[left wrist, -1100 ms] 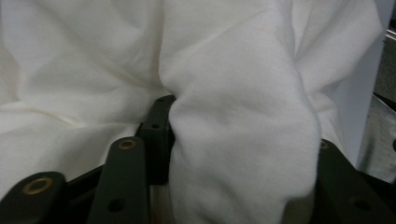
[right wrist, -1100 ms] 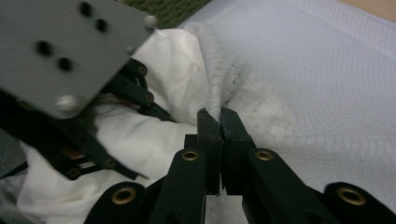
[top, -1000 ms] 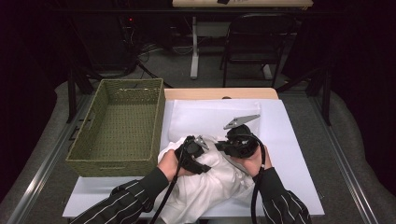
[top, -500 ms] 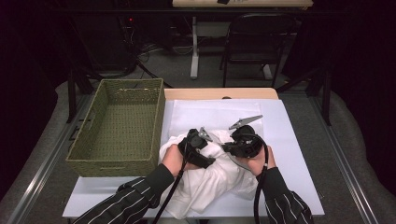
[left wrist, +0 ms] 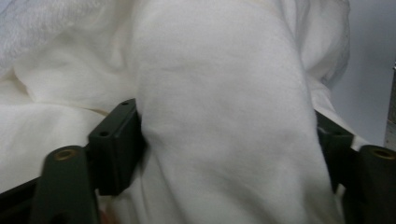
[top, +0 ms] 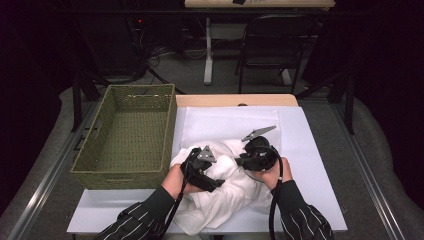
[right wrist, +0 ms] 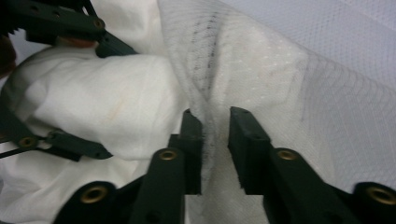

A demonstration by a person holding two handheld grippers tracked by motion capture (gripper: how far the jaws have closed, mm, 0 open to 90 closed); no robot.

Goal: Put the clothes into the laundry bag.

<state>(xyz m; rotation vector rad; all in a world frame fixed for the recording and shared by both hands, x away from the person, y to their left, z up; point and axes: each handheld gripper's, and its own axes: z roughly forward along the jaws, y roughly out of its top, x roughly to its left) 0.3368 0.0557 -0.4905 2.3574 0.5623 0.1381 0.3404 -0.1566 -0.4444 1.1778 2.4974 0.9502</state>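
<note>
High view. Your white cloth (top: 227, 197) lies bunched on the white sheet (top: 310, 150) that covers the bench, just right of the woven basket (top: 127, 137) and near the bench's front edge. Your left gripper (top: 202, 170) sits on the cloth's left part, close to the basket's near right corner, its grey three-cornered plate facing up. Your right gripper (top: 255, 152) sits on the cloth's far right part, farther from the basket, its grey plate tilted up and away. Both of your striped sleeves enter from the bottom. A black chair (top: 272, 50) stands on the floor well beyond the basket.

Left gripper view. Your left gripper (left wrist: 229, 154) has its jaws wide apart with a thick rounded fold of the white cloth (left wrist: 219, 107) between them; the left jaw presses against the fold, and the right jaw is partly hidden behind it. The white sheet (left wrist: 369, 88) shows at the right edge.

Right gripper view. Your right gripper (right wrist: 215, 149) has its jaws a little apart, with a thin ridge of the white cloth (right wrist: 116, 107) standing in the gap; whether they pinch it firmly you cannot tell. Your left gripper (right wrist: 56, 84) shows at the left, astride the cloth's bulge. The white sheet (right wrist: 355, 28) lies at upper right.
</note>
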